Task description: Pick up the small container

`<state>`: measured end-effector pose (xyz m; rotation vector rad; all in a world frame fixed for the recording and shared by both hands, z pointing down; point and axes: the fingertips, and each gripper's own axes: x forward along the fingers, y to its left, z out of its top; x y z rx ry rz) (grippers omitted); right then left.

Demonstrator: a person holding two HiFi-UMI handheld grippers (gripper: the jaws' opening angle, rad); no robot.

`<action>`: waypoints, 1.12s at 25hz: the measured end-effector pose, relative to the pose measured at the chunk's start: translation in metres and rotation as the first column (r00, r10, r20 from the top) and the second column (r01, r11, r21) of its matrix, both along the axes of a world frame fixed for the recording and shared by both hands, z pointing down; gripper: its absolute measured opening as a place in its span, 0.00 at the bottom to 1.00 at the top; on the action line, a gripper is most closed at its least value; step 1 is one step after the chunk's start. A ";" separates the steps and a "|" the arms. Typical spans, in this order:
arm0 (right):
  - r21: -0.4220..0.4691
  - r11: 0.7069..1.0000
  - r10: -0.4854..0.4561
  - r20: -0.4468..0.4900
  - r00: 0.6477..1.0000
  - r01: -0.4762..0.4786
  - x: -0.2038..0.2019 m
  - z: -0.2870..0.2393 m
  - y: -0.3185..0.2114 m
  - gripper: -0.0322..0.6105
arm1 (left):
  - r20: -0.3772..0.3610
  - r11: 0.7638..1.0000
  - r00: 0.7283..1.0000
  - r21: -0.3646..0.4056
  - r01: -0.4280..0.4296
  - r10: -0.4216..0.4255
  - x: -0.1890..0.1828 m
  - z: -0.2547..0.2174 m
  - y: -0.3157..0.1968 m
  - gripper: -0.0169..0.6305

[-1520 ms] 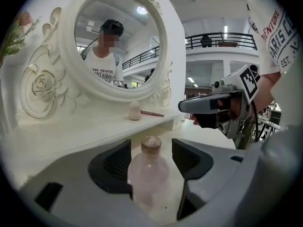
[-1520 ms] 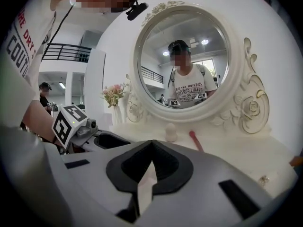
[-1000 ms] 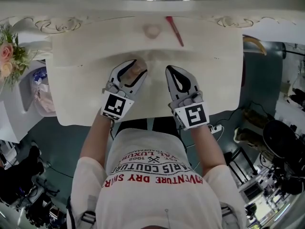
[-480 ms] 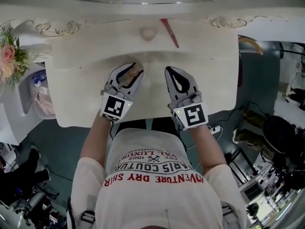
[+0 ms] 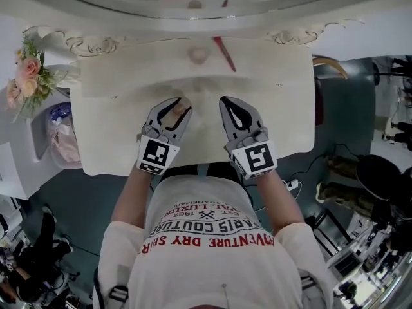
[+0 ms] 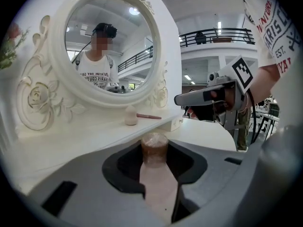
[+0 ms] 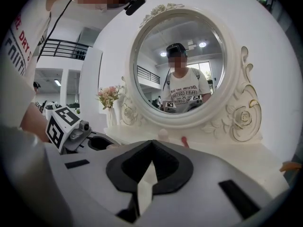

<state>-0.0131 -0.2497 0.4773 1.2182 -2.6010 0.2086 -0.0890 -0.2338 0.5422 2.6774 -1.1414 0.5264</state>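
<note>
While the head view gives only a tan blob at the tip of the left tongs [image 5: 177, 105], the left gripper view shows it plainly. It is the small container [image 6: 155, 149], brown body, clear cap, upright, with the dark pads clamped on its sides. It sits over the front middle of the white bench [image 5: 106, 124], near the person's edge; no view shows whether it is off the surface.

Right tongs [image 5: 229, 103] are just beside it to the right, jaws together with only a thin slit, nothing between them. The left gripper view shows them held above the bench top.

Only the gripper views show the round mirror [image 7: 179, 63] face on, with the person and both tongs reflected in it. The head view catches just its rim. The right gripper view also shows the marker cube [image 7: 62, 122] of the left tongs at far left.

At the back of the bench lie a beige egg-shaped sponge [image 5: 196, 55] and, just beside it, a pink stick [image 5: 224, 53]. Flowers [image 5: 26, 77] stand at the left end.

Versus a second ago: the left jaws were wider around the container and have now closed in on it. Right tongs are unchanged. Sponge and stick have not moved. The head camera has tipped up, so more mirror rim shows.
</note>
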 end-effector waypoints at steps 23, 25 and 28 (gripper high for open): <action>0.100 0.995 -0.035 0.075 0.997 0.028 -0.020 -0.096 0.021 0.05 | -0.047 0.953 0.981 0.232 0.195 -0.189 -0.064 -0.173 0.022 0.24; 0.124 0.991 -0.055 0.086 0.995 0.044 -0.021 -0.108 0.023 0.05 | -0.058 0.946 0.975 0.237 0.221 -0.214 -0.069 -0.180 0.022 0.24; 0.157 0.985 -0.079 0.085 0.993 0.065 -0.021 -0.121 0.025 0.05 | -0.060 0.936 0.970 0.253 0.245 -0.237 -0.073 -0.188 0.024 0.24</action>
